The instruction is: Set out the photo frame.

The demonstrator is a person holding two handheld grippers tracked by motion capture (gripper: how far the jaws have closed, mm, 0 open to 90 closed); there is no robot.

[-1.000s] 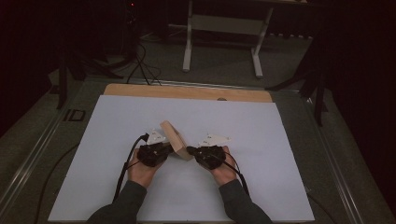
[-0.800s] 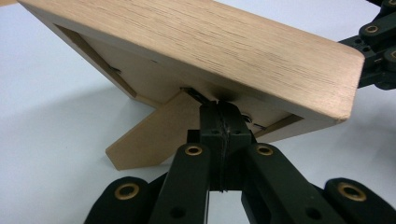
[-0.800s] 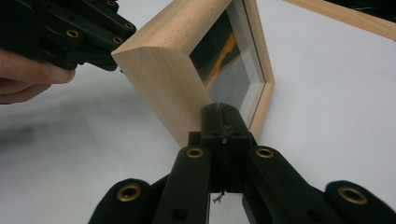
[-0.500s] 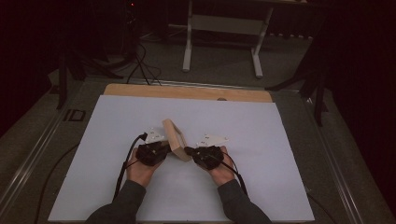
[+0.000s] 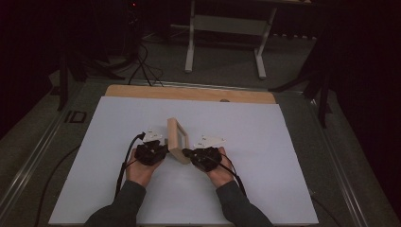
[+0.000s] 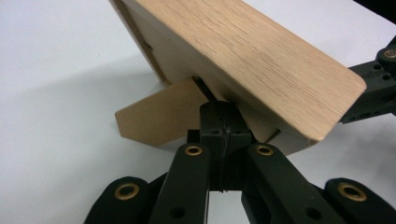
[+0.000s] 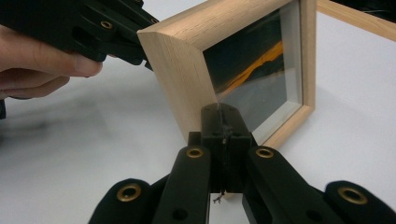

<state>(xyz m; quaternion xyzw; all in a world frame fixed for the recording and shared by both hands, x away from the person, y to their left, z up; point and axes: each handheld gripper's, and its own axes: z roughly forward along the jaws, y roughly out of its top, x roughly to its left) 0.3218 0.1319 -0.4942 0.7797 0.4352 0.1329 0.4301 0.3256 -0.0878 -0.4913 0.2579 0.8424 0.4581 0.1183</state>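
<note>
The picture frame (image 5: 178,137) stands on edge on the table (image 5: 283,156), near its middle, and runs from me toward the far side. My left gripper (image 5: 162,152) sits just to its left, at the back face, beside the stand flap (image 6: 154,116) that rests on the table. My right gripper (image 5: 187,152) sits just to its right, at the glass face (image 7: 254,79). Both meet the frame at its near end. Beyond the table's far edge stands a table base (image 5: 226,33) on the floor.
</note>
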